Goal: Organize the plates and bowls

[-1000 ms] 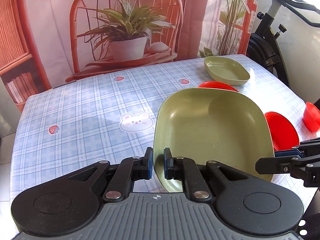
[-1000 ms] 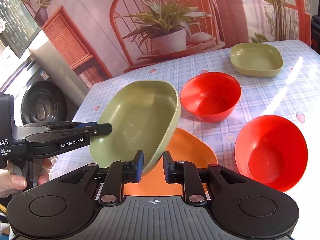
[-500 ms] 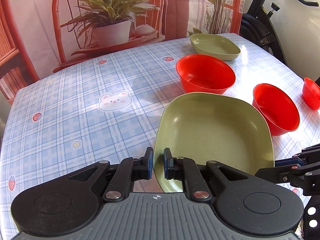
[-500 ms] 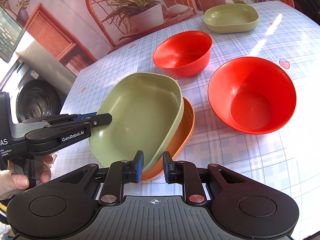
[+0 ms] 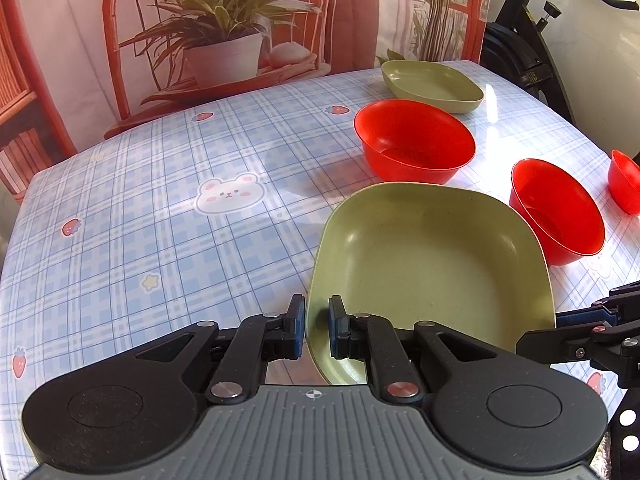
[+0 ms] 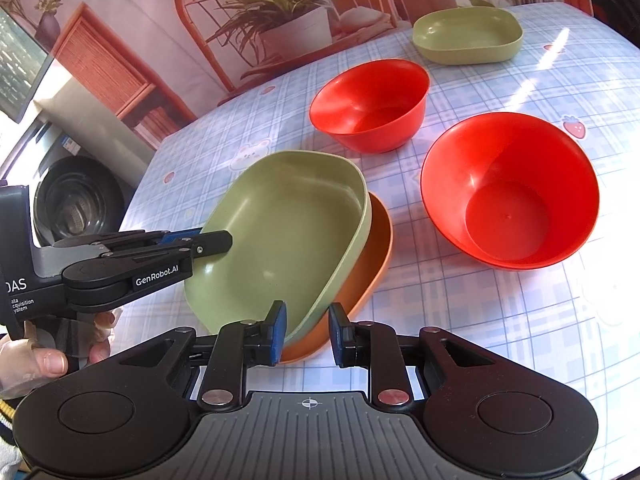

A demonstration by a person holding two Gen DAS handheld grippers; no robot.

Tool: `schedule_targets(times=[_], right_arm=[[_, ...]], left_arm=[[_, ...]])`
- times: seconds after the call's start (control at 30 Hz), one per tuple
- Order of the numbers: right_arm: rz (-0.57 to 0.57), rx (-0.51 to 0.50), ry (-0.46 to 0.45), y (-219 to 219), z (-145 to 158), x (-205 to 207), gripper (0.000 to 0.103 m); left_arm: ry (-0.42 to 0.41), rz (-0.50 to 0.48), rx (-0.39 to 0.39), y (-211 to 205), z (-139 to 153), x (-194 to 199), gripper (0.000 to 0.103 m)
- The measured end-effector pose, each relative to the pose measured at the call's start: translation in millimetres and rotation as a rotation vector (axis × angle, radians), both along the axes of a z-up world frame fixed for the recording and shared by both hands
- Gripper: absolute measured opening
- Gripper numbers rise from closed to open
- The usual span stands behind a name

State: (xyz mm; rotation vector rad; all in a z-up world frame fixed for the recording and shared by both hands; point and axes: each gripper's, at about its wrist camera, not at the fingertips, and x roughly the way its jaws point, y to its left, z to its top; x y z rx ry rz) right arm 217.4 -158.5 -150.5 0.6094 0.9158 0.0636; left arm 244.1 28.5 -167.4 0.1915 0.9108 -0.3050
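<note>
A green square plate (image 5: 432, 264) (image 6: 288, 232) rests nested on an orange plate (image 6: 368, 264) near the table's front. My left gripper (image 5: 316, 332) is shut on the green plate's left rim; it shows from the side in the right wrist view (image 6: 208, 242). My right gripper (image 6: 306, 330) has widened its jaws, which straddle the near rims of both plates without pinching; its fingertips show at the left wrist view's right edge (image 5: 568, 322). Two red bowls (image 6: 372, 108) (image 6: 508, 192) stand beyond, with a third red bowl (image 5: 626, 186) at the right. A second green plate (image 5: 432, 84) sits at the far edge.
The table wears a blue checked cloth (image 5: 160, 208) with bear and strawberry prints. A printed backdrop with a chair and plant hangs behind it. An exercise bike (image 5: 524, 52) stands at the far right, and a washing machine (image 6: 76, 204) at the left.
The green plate came down from a tilted hold and now lies in the orange plate. My right gripper's jaws have spread apart off the rim. My left gripper keeps its grip.
</note>
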Motion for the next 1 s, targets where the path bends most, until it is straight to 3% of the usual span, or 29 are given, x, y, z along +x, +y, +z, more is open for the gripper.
schedule_targets(times=[0.2, 0.57, 0.77, 1.0], right_arm=[[-0.032, -0.026, -0.005, -12, 2, -5, 0.030], [-0.061, -0.155, -0.092, -24, 16, 1, 0.029], [-0.065, -0.268, -0.198, -37, 40, -5, 0.029], [-0.141, -0.432, -0.299, -82, 70, -20, 0.029]], left_arm=[[0.005, 0.004, 0.026, -2, -7, 0, 0.013], [-0.004, 0.037, -0.031, 7, 1, -1, 0.013], [-0.081, 0.087, -0.087, 8, 28, -4, 0.013], [-0.181, 0.118, -0.168, -15, 65, -1, 0.013]])
